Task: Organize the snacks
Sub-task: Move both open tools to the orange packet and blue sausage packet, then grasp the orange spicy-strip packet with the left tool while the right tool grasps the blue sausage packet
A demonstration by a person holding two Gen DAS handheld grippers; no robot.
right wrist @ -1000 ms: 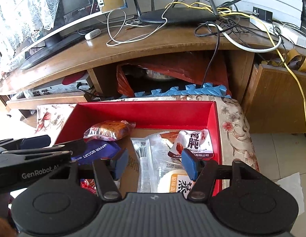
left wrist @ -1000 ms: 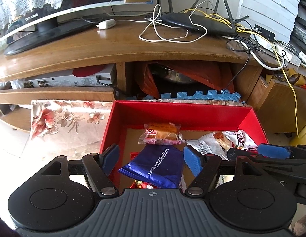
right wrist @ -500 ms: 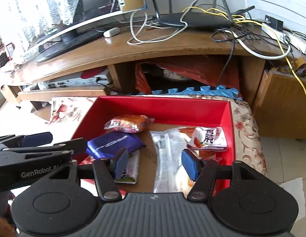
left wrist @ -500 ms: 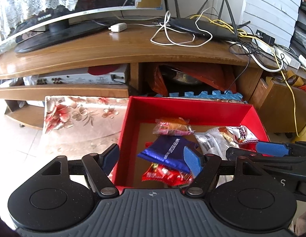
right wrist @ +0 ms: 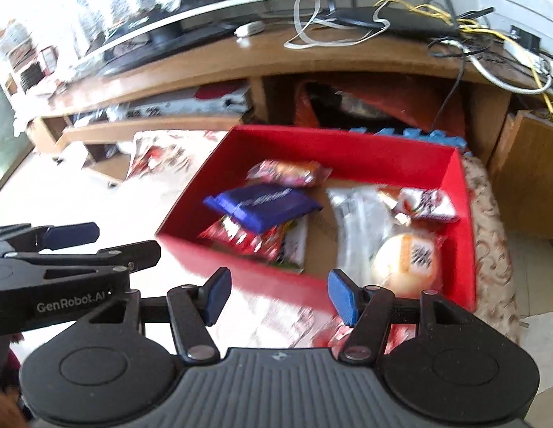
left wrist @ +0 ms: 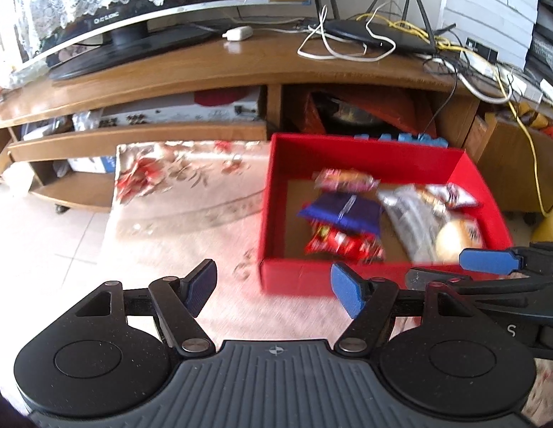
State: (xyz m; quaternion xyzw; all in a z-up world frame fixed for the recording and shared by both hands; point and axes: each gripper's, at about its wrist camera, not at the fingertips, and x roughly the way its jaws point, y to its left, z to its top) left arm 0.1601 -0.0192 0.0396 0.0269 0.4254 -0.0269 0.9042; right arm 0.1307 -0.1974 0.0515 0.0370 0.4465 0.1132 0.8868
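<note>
From the left wrist camera, the left tongs (left wrist: 273, 290) stand open and empty, hanging over the pale floral cloth (left wrist: 191, 185) just short of the near wall of the red cardboard box (left wrist: 294, 278). The snacks all lie inside that box: a dark blue foil biscuit packet (left wrist: 342, 210) rests on top of a red crinkly wrapper (left wrist: 342, 244), with an orange-and-pink wrapped cake (left wrist: 344, 179) behind them and a clear plastic sleeve (left wrist: 408, 214) to the right. These look light, soft and slippery, and the film will probably crumple under a squeeze. The biscuit packet likely holds brittle wafers, so I would pinch it by a sealed end seam, not across the middle.

From the right wrist camera, the right tongs (right wrist: 280, 297) are likewise parted with nothing between the blue pads (right wrist: 342, 301), and sit before the box's near wall. Just beyond them a round pale bun in clear wrap (right wrist: 405, 262) sits in the near right corner, with a small white-and-red sachet (right wrist: 424, 204) behind it. The bun looks squashy, so a loose fold of its wrap seems the safer hold. Motion blur hides the finer print.
</note>
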